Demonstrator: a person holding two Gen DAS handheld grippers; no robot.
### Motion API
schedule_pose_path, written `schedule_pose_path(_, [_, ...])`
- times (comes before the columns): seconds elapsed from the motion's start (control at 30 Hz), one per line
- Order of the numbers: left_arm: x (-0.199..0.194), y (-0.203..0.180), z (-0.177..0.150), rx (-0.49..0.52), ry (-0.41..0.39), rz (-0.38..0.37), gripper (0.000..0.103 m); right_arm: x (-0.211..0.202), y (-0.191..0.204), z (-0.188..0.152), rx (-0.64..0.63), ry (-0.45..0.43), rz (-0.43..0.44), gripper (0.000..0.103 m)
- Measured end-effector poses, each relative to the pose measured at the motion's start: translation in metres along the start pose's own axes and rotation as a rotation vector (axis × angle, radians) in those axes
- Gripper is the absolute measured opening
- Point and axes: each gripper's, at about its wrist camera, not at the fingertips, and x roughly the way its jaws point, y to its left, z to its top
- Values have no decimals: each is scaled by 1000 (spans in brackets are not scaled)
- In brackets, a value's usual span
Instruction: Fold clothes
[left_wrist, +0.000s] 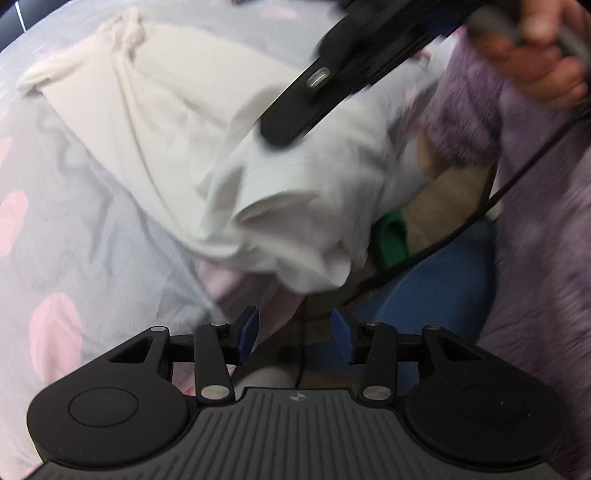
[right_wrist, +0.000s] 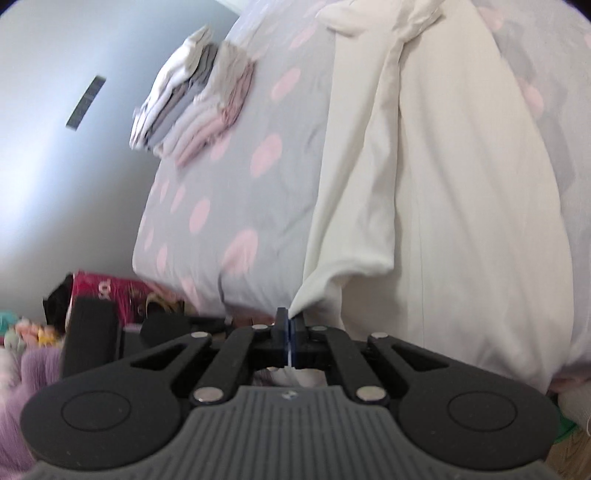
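Looking along the left claw (left_wrist: 294, 334), its blue pads are seen parted with nothing between them, above the bed (left_wrist: 74, 229) edge; the white garment (left_wrist: 177, 122) is draped there. From the right wrist, the right claw (right_wrist: 290, 334) is clamped on the garment's corner; folded clothes (right_wrist: 195, 96) are stacked further back.

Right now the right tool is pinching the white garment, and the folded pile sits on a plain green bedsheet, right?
Nearly. The right tool does pinch the white garment, but the folded pile sits on a grey bedsheet with pink spots, as the right wrist view shows.
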Motion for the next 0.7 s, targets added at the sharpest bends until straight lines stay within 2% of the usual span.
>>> schedule_pose_path(0.13, [-15,6,3,-174,-69,-58,43,9,3,1,2,13,13,1])
schedule_pose_path(0.2, [-12,5,4,-269,-86,-56,43,9,4,0,9,14,29,1])
schedule_pose_path(0.23, [-8,5,5,-305,-72,-29,43,6,2,0,16,16,41,1])
schedule_pose_path(0.27, [-3,5,7,-340,-58,-1,39,-1,1,-1,22,18,56,1])
schedule_pose_path(0.3, [2,6,7,-373,-45,34,25,-6,0,-3,28,21,73,1])
schedule_pose_path(0.37, [9,13,9,-415,-28,45,5,-12,1,-6,36,25,110,1])
schedule_pose_path(0.43, [5,11,8,-416,-24,58,1,-19,1,-11,30,30,124,1])
schedule_pose_path(0.53, [-4,6,7,-387,7,73,0,-27,-2,-17,23,48,123,1])
schedule_pose_path(0.6, [-8,-6,6,-344,51,73,0,-29,-5,-21,9,85,94,1])
schedule_pose_path(0.7, [-9,-25,2,-272,117,95,0,-21,-8,-33,-61,170,-17,1])
